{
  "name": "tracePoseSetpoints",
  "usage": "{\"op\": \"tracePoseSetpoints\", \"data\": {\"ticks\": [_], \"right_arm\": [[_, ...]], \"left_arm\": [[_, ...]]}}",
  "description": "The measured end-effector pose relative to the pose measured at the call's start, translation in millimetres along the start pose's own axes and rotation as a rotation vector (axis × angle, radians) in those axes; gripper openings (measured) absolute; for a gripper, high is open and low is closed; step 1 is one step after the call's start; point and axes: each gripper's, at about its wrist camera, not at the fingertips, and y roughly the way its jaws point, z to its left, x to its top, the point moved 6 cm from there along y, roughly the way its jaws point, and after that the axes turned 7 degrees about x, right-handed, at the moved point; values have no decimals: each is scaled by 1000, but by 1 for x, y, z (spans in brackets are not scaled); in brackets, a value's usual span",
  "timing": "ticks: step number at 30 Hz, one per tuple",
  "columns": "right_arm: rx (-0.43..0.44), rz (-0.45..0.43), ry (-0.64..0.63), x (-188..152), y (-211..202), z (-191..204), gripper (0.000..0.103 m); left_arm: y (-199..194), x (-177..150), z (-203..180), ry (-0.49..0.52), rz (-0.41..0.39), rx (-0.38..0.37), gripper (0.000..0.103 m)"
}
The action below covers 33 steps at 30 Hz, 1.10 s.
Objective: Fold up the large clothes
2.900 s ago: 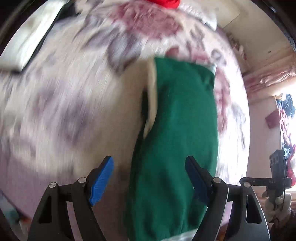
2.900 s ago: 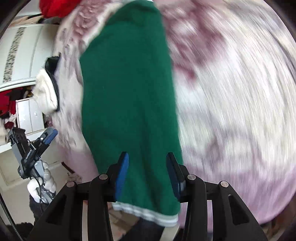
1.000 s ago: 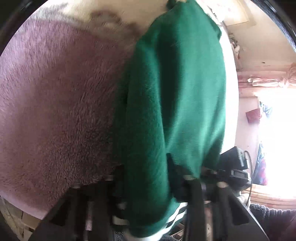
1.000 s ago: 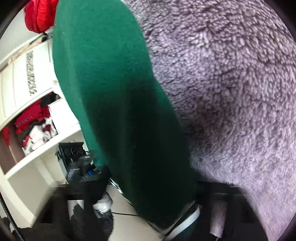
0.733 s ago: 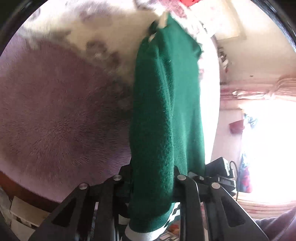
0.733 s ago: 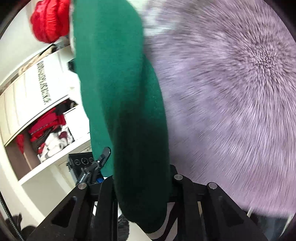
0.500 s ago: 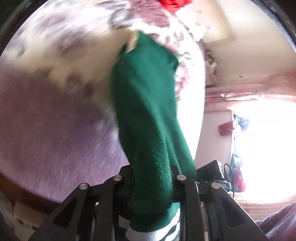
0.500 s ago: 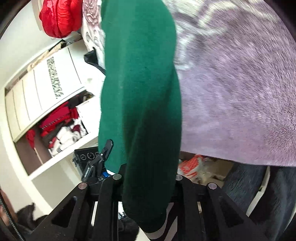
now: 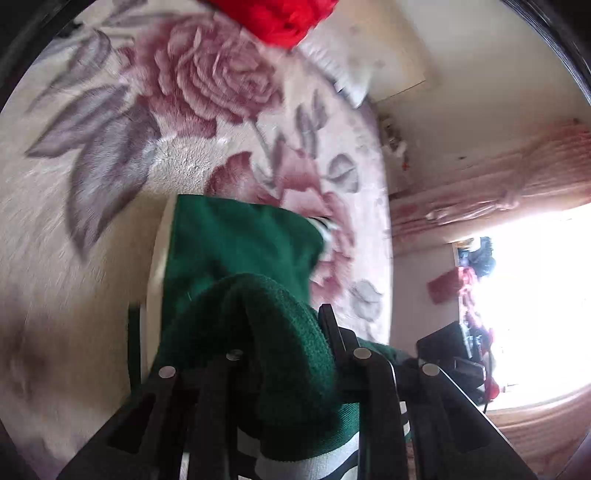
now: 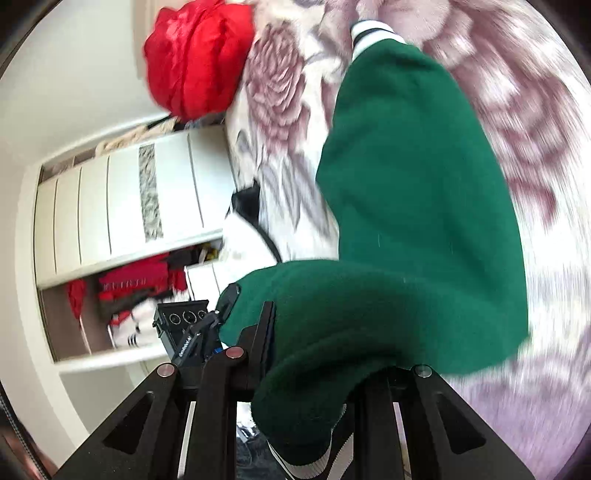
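A green sweater with white and dark striped ribbing lies lengthwise on a rose-patterned fleece blanket. Its near hem is lifted off the bed and arched forward over the rest. My left gripper is shut on that hem, the thick green fold bulging between its jaws. In the right wrist view the same green sweater stretches away to a striped cuff, and my right gripper is shut on the hem's other corner. The pads of both are buried in the cloth.
A red padded garment lies at the far end of the blanket. A white wardrobe with red clothes on an open shelf stands left of the bed. A pink curtain and a bright window are on the right.
Both grippers have risen and swung forward over the bed with the hem in them. The sweater, earlier stretched long from the bed's edge, now bends over on itself.
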Motion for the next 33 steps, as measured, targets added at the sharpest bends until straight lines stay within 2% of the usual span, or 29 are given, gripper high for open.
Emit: {"op": "tracePoseSetpoints", "data": {"ticks": [1,3,6,9,13,14,15,16,17,19,20,22,24,25,26,27,28,30,31,32,33], "right_arm": [[-13,-2,37,23,5,-10,21],[-30,12,111,55,9,-44,21],[-47,47,225,78,24,-82,22],[15,84,307,94,30,-94,24],[70,118,307,92,29,-100,29],[104,122,298,96,29,-92,42],[138,123,295,99,22,-93,60],[179,121,296,103,21,-87,69],[214,120,296,106,16,-85,83],[200,123,283,107,14,-84,86],[178,124,274,107,15,-83,86],[149,127,261,107,13,-83,86],[182,132,266,107,3,-83,87],[207,126,272,111,0,-83,87],[243,115,266,114,-4,-77,87],[281,95,237,121,-11,-67,87],[272,71,192,128,-18,-60,87],[145,16,82,137,-33,-51,87],[73,4,33,138,-37,-51,87],[-52,14,-41,135,-41,-53,87],[-133,29,-98,130,-42,-58,88]], "left_arm": [[8,8,5,-5,21,23,20],[49,24,20,-22,109,85,20],[78,29,40,-84,222,129,20],[75,30,42,-105,233,71,25],[68,37,33,-91,225,13,27],[68,38,32,-94,227,0,28],[70,39,32,-97,234,-12,29],[71,41,31,-103,242,-17,31],[72,45,30,-108,246,-17,31],[75,47,33,-137,251,-26,33],[77,48,36,-163,254,-44,37],[73,49,37,-243,240,-158,73],[63,56,37,-324,209,-263,85],[59,58,37,-329,198,-267,88],[56,61,36,-311,182,-242,88],[54,63,35,-268,166,-179,88],[52,65,33,-238,150,-136,88],[44,69,30,-179,93,-51,88],[37,73,27,-124,39,40,88],[28,76,25,-65,-18,133,88],[17,79,23,21,-89,283,88]]}}
